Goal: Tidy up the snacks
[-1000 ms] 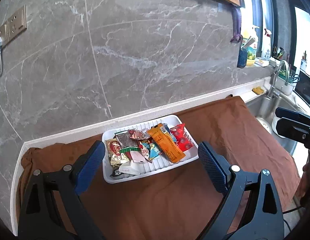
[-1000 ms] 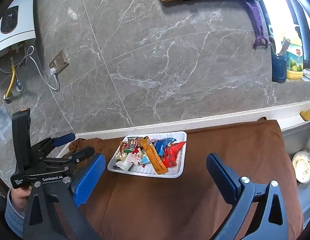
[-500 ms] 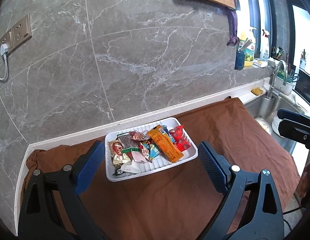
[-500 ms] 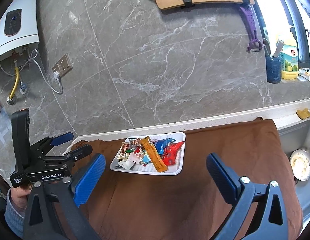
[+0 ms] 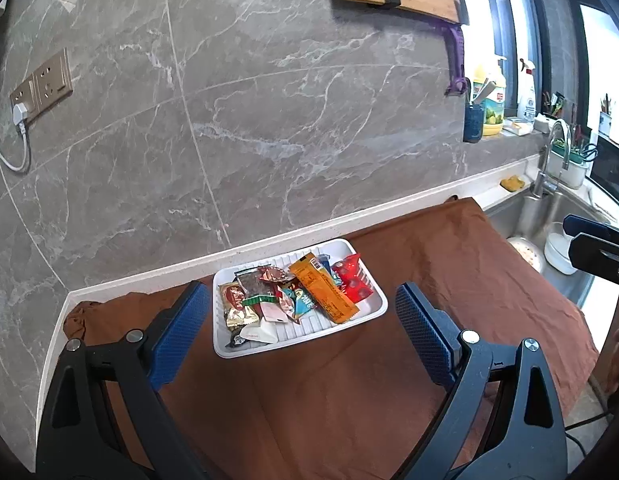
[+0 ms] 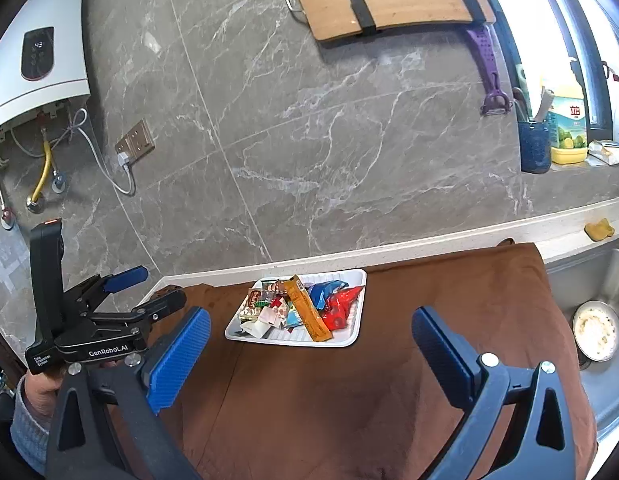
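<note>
Snacks (image 5: 293, 300) lie heaped in the white tray (image 5: 371, 312), centre of both frames, on the brown cloth (image 5: 349, 392) near the wall. All packets sit inside the rim; none on the cloth, so the pile could be a start or a result. Orange bar (image 6: 309, 312) lies diagonally on top, red packet (image 6: 341, 308) toward frame right.

I hold the left gripper (image 5: 301, 336) low-centre, jaws wide and empty, framing the tray. Right gripper (image 6: 309, 356) likewise wide, empty, well back, keeping the whole tray in sight.
</note>
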Demonstrator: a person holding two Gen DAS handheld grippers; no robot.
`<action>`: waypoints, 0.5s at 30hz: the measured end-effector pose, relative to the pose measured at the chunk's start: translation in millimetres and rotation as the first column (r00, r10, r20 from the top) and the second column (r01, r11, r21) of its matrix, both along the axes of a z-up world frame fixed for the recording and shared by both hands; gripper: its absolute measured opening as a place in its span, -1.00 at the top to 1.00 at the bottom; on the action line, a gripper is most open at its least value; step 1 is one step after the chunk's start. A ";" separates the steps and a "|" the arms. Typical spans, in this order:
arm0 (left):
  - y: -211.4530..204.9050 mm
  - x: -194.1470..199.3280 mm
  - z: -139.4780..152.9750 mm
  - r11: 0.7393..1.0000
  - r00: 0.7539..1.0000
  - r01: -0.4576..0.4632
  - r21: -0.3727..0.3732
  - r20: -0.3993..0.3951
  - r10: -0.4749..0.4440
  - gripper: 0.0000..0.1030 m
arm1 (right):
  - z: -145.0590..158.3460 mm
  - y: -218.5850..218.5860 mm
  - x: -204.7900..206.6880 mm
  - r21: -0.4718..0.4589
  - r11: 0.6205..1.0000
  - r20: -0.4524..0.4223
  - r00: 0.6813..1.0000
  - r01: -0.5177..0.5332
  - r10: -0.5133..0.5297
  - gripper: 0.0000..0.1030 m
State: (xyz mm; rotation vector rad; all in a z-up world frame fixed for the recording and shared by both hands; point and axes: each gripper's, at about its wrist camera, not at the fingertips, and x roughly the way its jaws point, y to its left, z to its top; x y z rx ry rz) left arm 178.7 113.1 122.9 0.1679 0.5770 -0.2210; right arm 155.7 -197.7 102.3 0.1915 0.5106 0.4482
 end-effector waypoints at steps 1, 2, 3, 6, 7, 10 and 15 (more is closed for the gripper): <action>-1.7 -2.6 1.1 1.000 1.000 0.001 0.001 0.002 -0.001 -0.84 | 0.6 -2.4 -1.9 0.000 1.000 0.002 1.000 0.002 -0.002 -1.00; -4.0 -5.9 2.6 1.000 1.000 0.002 0.003 0.005 -0.002 -0.84 | 1.2 -4.6 -4.0 0.001 1.000 0.004 1.000 0.003 -0.003 -1.00; -6.1 -8.7 4.3 1.000 1.000 0.002 0.005 0.008 -0.002 -0.84 | 1.8 -8.0 -7.2 0.005 1.000 0.005 1.000 0.003 -0.003 -1.00; -13.0 -16.6 8.6 1.000 1.000 0.003 0.012 0.015 -0.004 -0.84 | 2.9 -16.3 -13.5 0.008 1.000 0.008 1.000 0.005 -0.005 -1.00; -16.3 -20.7 10.6 1.000 1.000 0.004 0.015 0.019 -0.004 -0.84 | 3.1 -19.2 -15.7 0.010 1.000 0.009 1.000 0.005 -0.005 -1.00; -23.4 -30.7 14.3 1.000 1.000 0.003 0.020 0.026 -0.004 -0.84 | 4.8 -28.9 -23.4 0.015 1.000 0.014 1.000 0.007 -0.007 -1.00; -35.4 -45.5 19.0 1.000 0.999 0.003 0.025 0.037 -0.004 -0.84 | 7.5 -44.5 -36.3 0.024 1.000 0.023 1.000 0.009 -0.009 -1.00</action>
